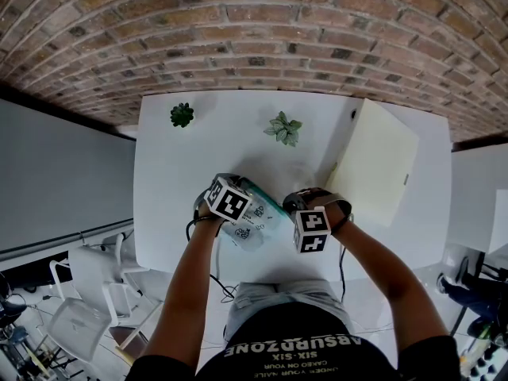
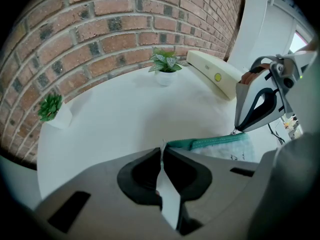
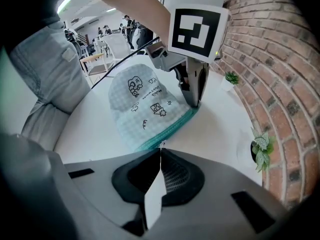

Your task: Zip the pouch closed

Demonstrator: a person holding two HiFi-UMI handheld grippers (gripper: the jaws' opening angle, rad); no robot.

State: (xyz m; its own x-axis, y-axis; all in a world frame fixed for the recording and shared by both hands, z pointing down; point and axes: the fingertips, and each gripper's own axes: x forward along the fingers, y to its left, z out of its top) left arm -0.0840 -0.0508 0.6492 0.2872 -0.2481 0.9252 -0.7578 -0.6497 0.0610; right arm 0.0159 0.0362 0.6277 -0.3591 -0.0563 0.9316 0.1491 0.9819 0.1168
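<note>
pouch point(image 3: 140, 104) flat on tabletop point(image 1: 182, 165), between the hands | left gripper point(image 2: 162, 151) fingers pinched shut on one end of teal zipper edge point(image 3: 172, 128) | right gripper point(image 3: 160, 149) fingers pinched shut on opposite end | zipper axis runs gripper-to-gripper; both equally near

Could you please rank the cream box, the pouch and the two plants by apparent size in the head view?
1. cream box, clearly largest
2. pouch, though partly hidden
3. pale-leaved plant
4. dark green plant, only slightly smaller; those two are close
</note>
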